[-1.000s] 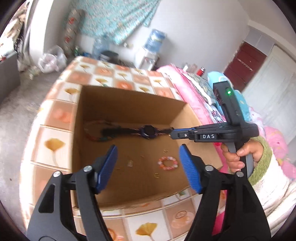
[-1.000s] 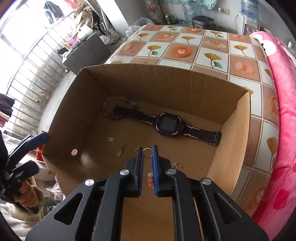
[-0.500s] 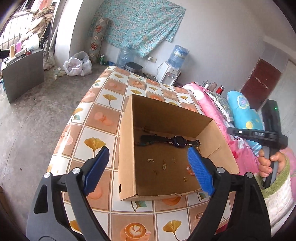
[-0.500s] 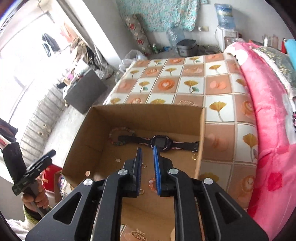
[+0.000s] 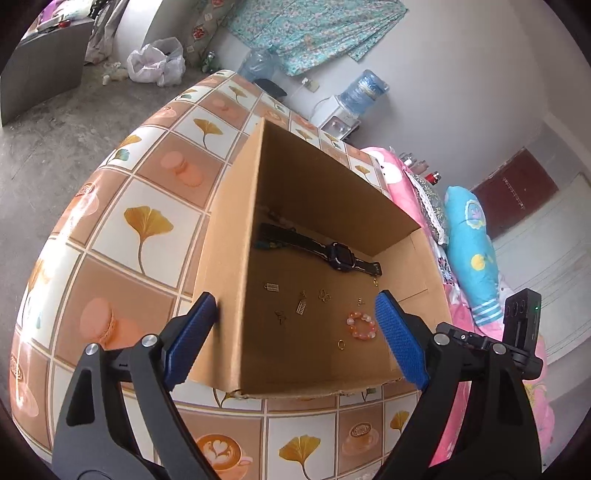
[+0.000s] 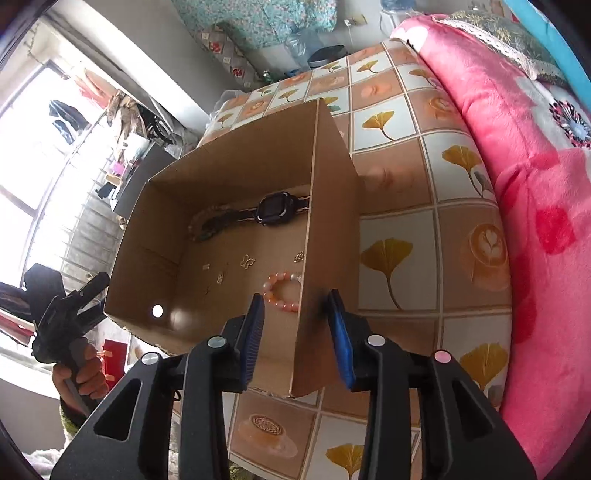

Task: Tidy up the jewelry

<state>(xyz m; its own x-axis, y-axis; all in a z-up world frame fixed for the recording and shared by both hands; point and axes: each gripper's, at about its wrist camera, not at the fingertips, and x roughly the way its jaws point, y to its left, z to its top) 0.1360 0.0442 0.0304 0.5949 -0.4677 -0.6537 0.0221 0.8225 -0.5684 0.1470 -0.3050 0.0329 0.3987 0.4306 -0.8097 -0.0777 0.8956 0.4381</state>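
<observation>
We see our left gripper [image 5: 295, 332] spread wide above the cardboard box [image 5: 229, 258], where a black watch [image 5: 341, 256], a pink bead bracelet [image 5: 362, 325] and small gold charms [image 5: 301, 306] lie on the floor

Daylit room: grey concrete floor [image 5: 44, 147], white wall [image 5: 461, 92], floral curtain [image 5: 314, 33], dark-red door [image 5: 517, 192].

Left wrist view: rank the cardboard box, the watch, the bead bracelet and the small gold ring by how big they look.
1. Cardboard box, by far the largest.
2. Watch, strap laid out flat along the far wall.
3. Bead bracelet.
4. Gold ring, smallest; it lies beside the bracelet, so nearness does not skew that pair.
</observation>
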